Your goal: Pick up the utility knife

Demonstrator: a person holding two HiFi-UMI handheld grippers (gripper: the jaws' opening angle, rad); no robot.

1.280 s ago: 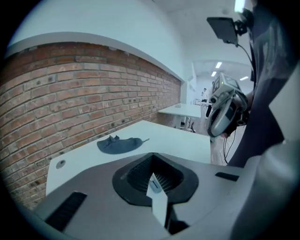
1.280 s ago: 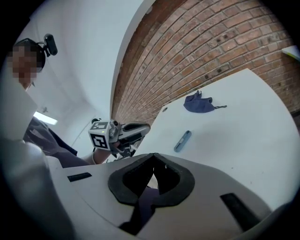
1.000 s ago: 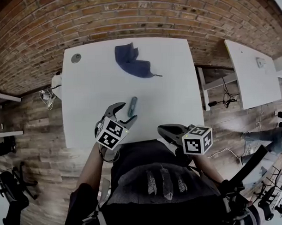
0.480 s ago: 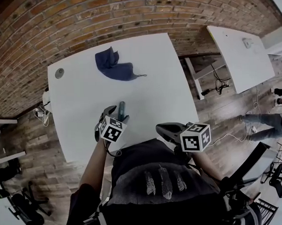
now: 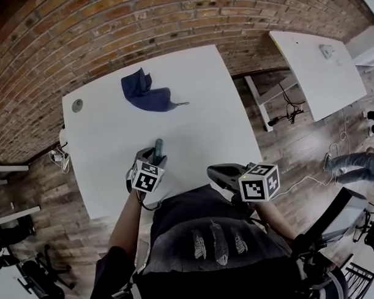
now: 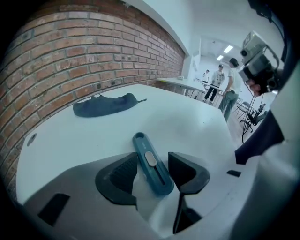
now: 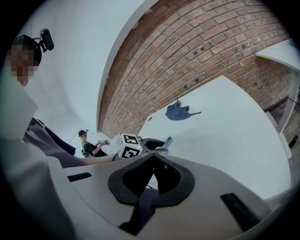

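- utility knife (image 6: 151,161) lies flat on the white table (image 6: 201,122), not yet lifted.
- left gripper (image 6: 152,158) straddles it; its jaws have just been closing, but the pads are not pressing yet.
- right gripper (image 7: 153,171) is closed and empty.
- remaining: clamp, then lift.

Brick wall (image 5: 170,17), plank floor (image 5: 47,193), white table (image 5: 198,127), second table (image 5: 319,74) right.

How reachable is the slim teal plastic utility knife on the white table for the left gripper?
Probably yes: the left gripper straddles the teal utility knife, its jaws have just been closing; nothing blocks them.
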